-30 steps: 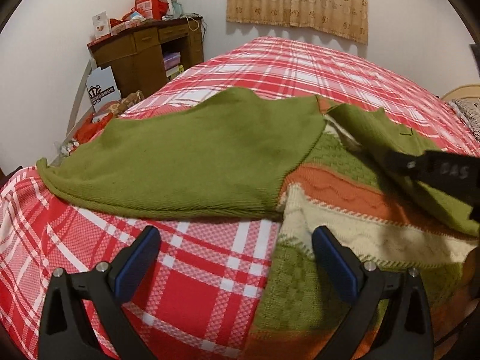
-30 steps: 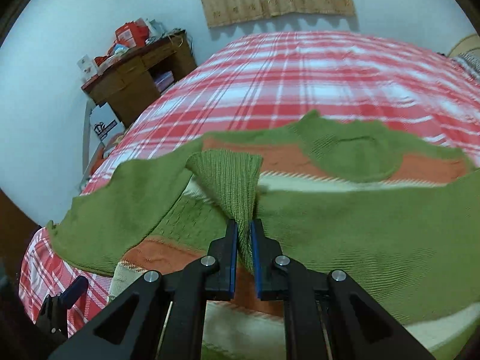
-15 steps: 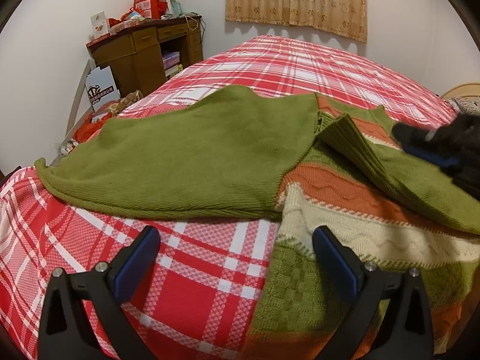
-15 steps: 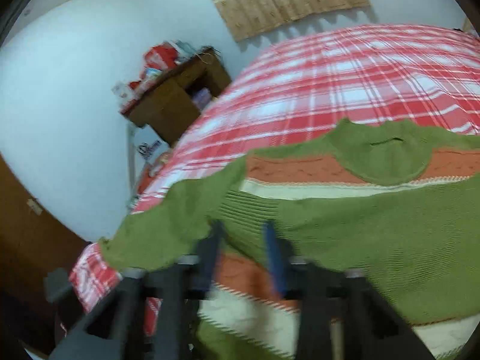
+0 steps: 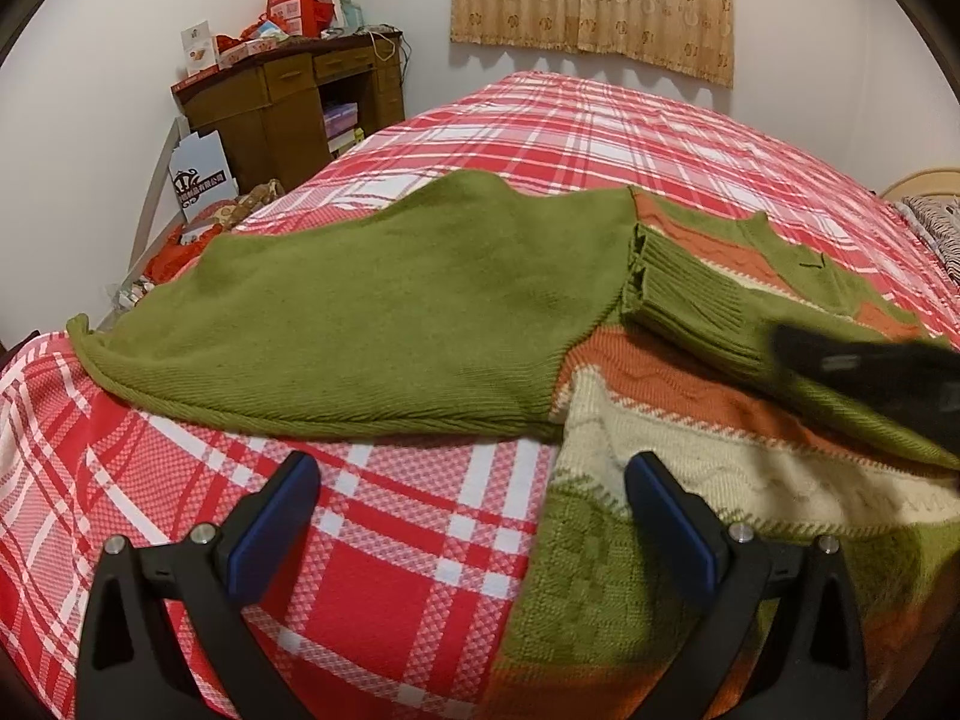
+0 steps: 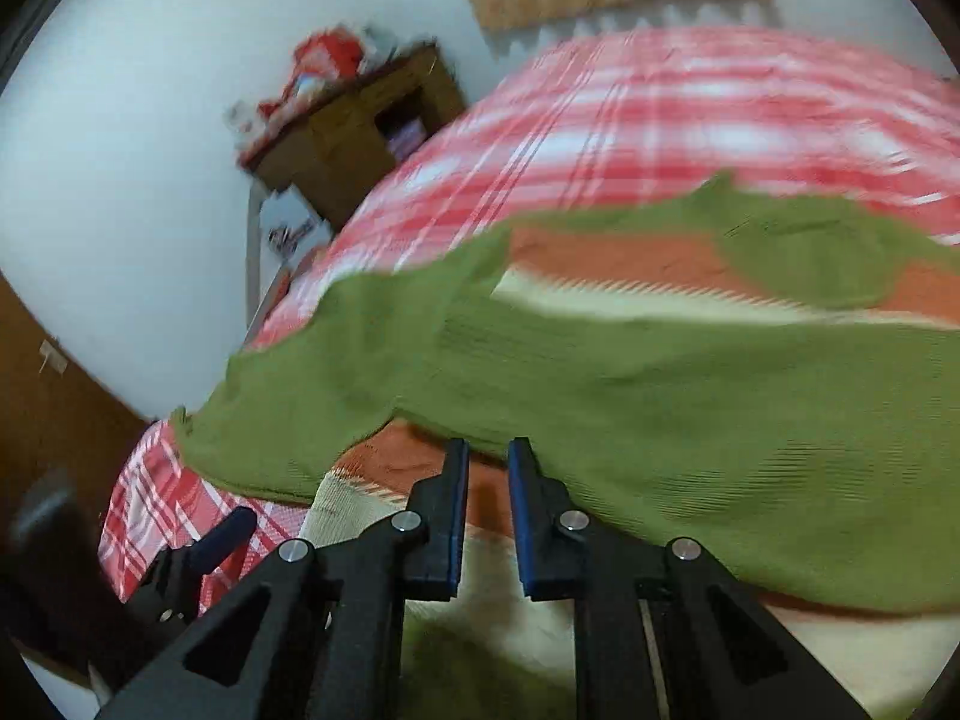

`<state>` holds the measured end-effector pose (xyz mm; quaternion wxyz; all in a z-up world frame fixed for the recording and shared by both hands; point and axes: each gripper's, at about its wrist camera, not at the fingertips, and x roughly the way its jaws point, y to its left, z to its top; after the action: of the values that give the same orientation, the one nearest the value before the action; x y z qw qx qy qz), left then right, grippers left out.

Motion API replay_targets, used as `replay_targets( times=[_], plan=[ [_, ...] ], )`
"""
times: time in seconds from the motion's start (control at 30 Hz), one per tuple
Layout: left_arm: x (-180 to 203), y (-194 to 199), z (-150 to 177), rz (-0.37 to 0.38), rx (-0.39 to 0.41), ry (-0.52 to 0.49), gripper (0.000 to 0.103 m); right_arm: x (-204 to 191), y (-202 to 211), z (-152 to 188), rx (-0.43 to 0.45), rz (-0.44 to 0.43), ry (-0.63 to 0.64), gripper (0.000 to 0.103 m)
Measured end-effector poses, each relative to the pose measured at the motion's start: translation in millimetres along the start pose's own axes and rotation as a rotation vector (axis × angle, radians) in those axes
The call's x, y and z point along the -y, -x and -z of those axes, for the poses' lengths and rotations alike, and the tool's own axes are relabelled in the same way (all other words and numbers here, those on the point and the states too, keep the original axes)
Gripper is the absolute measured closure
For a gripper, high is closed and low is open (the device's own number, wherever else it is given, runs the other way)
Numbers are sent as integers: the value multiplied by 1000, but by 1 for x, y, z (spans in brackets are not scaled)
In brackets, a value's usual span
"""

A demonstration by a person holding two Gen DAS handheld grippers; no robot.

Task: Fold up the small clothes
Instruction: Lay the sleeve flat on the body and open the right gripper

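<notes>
Sleeves are the step you're on, I'd say: the sweater lies flat on the bed, filling the middle and right of the left view, with one sleeve already laid across the chest at right. Your right gripper has its jaws at a narrow gap with nothing between them, while the left gripper hangs wide and empty at the bottom of its frame. Next you'd probably grab the other sleeve near its tip at left and swing it across.

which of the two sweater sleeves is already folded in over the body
The sleeve with the ribbed cuff, lying across the striped sweater front. The other sleeve is spread out flat on the plaid bedspread.
</notes>
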<state>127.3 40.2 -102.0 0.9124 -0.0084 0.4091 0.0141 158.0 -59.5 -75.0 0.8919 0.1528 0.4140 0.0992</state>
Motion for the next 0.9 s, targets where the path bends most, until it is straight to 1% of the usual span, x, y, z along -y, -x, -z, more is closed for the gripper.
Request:
replay_targets(
  times=[0.07, 0.1, 0.13, 0.17, 0.2, 0.27, 0.3, 0.37, 0.47, 0.5, 0.53, 0.57, 0.6, 0.63, 0.67, 0.7, 0.77, 0.8, 0.87, 0.9],
  plan=[
    [3, 1, -2, -12, -13, -17, 0, 21, 37, 6, 57, 59, -27, 89],
    [4, 2, -6, -15, -24, -27, 0, 31, 47, 8, 70, 74, -41, 89],
    [7, 3, -11, -13, -40, -37, 0, 48, 66, 15, 88, 96, -65, 89],
    [10, 5, -17, 7, -50, -45, 0, 61, 79, 22, 92, 117, -80, 89],
    [14, 11, -26, 27, -38, -42, 0, 75, 92, 30, 87, 141, -92, 89],
    [23, 21, -42, 48, 21, -28, 0, 100, 112, 46, 70, 189, -101, 89],
    [28, 23, -49, 51, 44, -26, 0, 114, 122, 54, 60, 234, -104, 89],
    [40, 18, -63, 30, 57, -32, 0, 132, 129, 60, 44, 275, -124, 89],
    [56, -3, -75, -8, 48, -59, 0, 162, 128, 60, -15, 331, -169, 89],
    [59, -10, -76, -26, 32, -61, 0, 171, 130, 57, -2, 326, -175, 89],
    [61, -16, -76, -41, 15, -57, 0, 176, 133, 54, 11, 349, -170, 89],
    [63, -22, -76, -44, 3, -53, 0, 180, 134, 52, 16, 390, -161, 89],
    [63, -25, -74, -43, -1, -50, 0, 186, 141, 49, 42, 491, -147, 89],
    [64, -28, -71, -53, 0, -50, 0, 192, 146, 49, 65, 527, -153, 97],
    [65, -30, -67, -67, 0, -54, 0, 201, 151, 51, 81, 522, -184, 103],
    [66, -31, -65, -74, -2, -59, 0, 221, 157, 58, 87, 494, -276, 103],
    [67, -39, -54, -82, -26, -80, 0, 238, 167, 69, 136, 409, -371, 103],
    [65, -39, -53, -66, -31, -73, 0, 239, 170, 71, 140, 402, -377, 103],
    [63, -35, -53, -54, -26, -59, 0, 227, 172, 70, 120, 452, -329, 103],
    [62, -36, -52, -49, -33, -57, 0, 224, 173, 68, 113, 461, -324, 103]
  ],
)
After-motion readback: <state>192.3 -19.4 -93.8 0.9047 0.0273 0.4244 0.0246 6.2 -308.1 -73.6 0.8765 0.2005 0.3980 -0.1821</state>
